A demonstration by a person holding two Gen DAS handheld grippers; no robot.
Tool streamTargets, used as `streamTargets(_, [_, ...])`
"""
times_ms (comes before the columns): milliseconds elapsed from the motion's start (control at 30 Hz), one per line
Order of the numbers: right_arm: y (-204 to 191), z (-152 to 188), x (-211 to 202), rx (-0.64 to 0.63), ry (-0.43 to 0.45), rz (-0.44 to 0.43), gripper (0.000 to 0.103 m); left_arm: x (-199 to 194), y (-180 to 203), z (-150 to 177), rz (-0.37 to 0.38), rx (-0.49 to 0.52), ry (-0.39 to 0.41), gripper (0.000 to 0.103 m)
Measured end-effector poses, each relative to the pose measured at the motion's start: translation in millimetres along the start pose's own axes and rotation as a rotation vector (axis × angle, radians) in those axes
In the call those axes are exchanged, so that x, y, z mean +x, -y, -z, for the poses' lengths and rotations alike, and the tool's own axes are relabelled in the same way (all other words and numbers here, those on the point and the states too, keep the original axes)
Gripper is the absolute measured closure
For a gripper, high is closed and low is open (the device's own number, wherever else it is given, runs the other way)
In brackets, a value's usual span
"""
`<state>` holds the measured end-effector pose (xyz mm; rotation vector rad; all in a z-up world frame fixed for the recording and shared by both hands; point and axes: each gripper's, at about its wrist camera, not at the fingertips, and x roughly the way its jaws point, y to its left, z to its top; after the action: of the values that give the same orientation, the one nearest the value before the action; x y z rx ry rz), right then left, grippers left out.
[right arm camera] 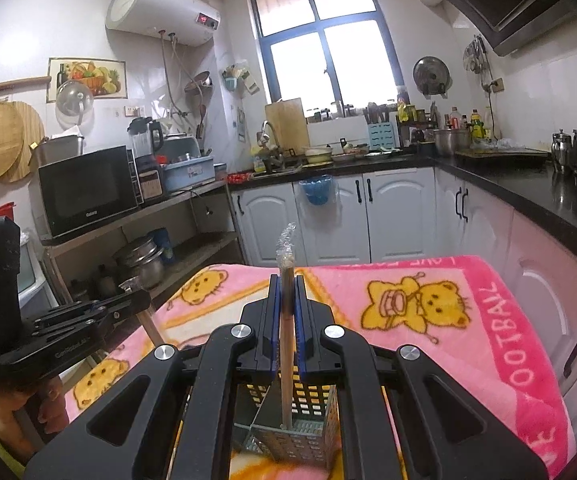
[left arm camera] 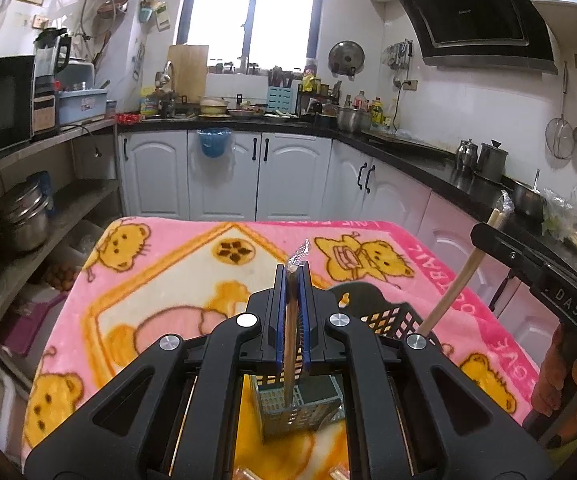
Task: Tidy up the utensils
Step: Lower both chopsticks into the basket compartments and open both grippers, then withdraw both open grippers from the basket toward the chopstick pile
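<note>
2 hand-held grippers [left arm camera: 293, 280] [right arm camera: 287, 288], 2 chopstick packs [left arm camera: 290, 344] [right arm camera: 286, 344]

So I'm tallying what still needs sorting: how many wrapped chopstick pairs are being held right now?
2. One chopstick pair is clamped in the left gripper, one in the right gripper, both reaching into the utensil basket. More may lie hidden below.

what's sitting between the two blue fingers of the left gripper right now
A wrapped pair of wooden chopsticks, clamped upright, its lower end inside the perforated utensil basket below. The left wrist view shows this.
</note>
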<state>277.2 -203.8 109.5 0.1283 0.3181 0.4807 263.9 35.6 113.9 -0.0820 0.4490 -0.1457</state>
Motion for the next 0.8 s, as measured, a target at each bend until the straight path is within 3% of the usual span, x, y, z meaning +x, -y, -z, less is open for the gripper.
streamTargets(67, [1.7,1.8,-0.1,0.005,-0.006,0.001,0.094,0.0,-2.3,2.6,0.004,-0.005,-0.005,0.1])
streamTargets(133, [3.3,4.0,-0.8,0.012,-0.012,0.008,0.074,-0.1,-2.7,4.1,0.006,-0.008,-0.008,0.1])
streamTargets(167, [4.5,5.0,-1.8,0.013,-0.01,0.016,0.07,-0.2,-2.8,4.7,0.007,-0.008,-0.009,0.1])
streamTargets(367, [10.3,10.2,-7.5,0.029,-0.017,0.021,0.065,-1.0,-4.5,7.6,0.008,-0.011,-0.011,0.098])
streamTargets(467, [11.9,12.6,-10.8,0.032,-0.02,0.025,0.06,-2.9,-5.3,9.5,0.006,-0.015,-0.011,0.079])
streamTargets(800, [12.3,21.8,-23.5,0.041,-0.044,0.018,0.049,-14.8,-4.9,17.2,0.014,-0.024,-0.01,0.046])
